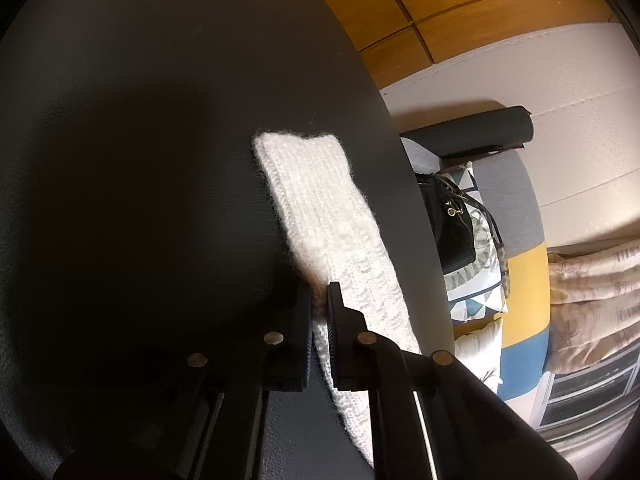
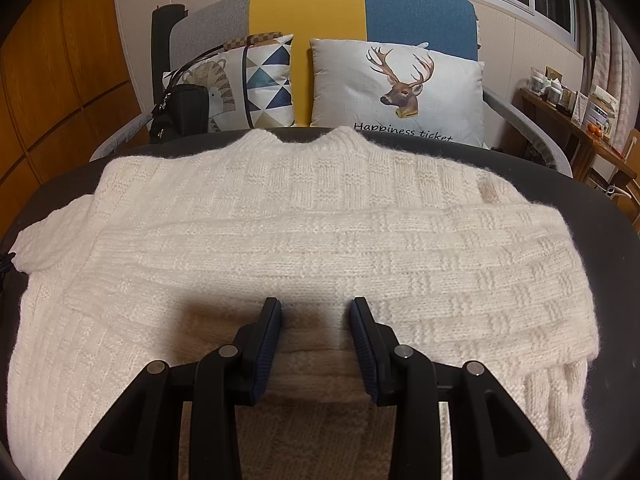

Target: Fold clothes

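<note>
Item: white chunky-knit wool sweater (image 2: 304, 240), spread flat on a dark grey round-edged counter (image 2: 600, 216). In the right wrist view it fills the middle and lower frame, collar toward the top centre, body running left to right. One sleeve lies folded across the chest, its long axis horizontal, cuff end toward the left of the frame.

Left tongs (image 1: 320, 304): clenched on the knit. In the left wrist view the two black jaws stand almost together at lower centre with a thin fold of white wool pinched between them. The sleeve-like strip of the sweater (image 1: 320, 208) runs from the jaws up and slightly left toward mid-frame, its long axis roughly in line with the tongs.

Right tongs (image 2: 316, 308): released, jaws apart, hovering just above the lower middle of the sweater with nothing between the blue-lined pads (image 2: 267, 344).

Governing relation: the left tongs already have the fabric, so the left hand is the nearer one. Judged next move: carry that gripped piece across the body toward the centre, while the right tongs steady or take the hem directly ahead of them.

Background: sofa with yellow and blue panels (image 2: 360, 4), a deer-print cushion (image 2: 396, 88), a black bag (image 2: 180, 112).
</note>
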Demonstrator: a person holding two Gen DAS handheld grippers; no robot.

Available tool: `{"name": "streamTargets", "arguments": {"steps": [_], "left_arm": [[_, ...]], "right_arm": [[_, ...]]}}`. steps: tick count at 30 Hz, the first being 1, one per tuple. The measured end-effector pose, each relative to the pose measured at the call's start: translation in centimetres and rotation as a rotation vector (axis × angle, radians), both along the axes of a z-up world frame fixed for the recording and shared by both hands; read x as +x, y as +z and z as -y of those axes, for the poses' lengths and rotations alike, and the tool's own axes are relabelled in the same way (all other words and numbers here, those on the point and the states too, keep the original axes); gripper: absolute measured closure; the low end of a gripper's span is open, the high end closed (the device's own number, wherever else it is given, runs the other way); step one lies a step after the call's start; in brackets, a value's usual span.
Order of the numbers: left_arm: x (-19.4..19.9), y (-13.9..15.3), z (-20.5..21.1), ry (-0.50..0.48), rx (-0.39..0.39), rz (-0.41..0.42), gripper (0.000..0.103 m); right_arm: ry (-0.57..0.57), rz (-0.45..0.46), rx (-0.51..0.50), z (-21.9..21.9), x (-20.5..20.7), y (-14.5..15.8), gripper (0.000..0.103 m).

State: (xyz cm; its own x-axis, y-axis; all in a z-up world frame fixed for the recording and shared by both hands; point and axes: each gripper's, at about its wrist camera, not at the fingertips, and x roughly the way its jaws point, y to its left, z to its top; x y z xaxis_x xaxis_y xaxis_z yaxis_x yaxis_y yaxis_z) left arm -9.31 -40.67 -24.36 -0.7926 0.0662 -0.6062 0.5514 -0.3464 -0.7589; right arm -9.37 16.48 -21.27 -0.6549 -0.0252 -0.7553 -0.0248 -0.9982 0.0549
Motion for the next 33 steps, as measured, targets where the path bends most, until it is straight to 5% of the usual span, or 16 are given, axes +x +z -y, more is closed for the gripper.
{"name": "streamTargets", "arguments": {"steps": [7,18,28,33], "left_arm": [[0.5,1.5,-0.6,0.006,-0.006,-0.135,0.097],[-1.6,8.0,-3.4,-0.083,-0.041,-0.292,0.097],[-3.9,13.6,-9.3,-0.236,-0.046,-0.432,0.097],[-5.2,15.5,-13.2,-0.359,-0.062,-0.482,0.098]], "right_arm": [[0.0,0.0,-0.003,0.0,0.0,0.0,0.067],[0.002,0.001,-0.03,-0.5,0.0,0.0,0.067],[0.002,-0.007,-0.079,-1.2,0.7,2.1,0.065],[0.031,0.007,-0.185,-0.3,2.3,2.8,0.065]]}}
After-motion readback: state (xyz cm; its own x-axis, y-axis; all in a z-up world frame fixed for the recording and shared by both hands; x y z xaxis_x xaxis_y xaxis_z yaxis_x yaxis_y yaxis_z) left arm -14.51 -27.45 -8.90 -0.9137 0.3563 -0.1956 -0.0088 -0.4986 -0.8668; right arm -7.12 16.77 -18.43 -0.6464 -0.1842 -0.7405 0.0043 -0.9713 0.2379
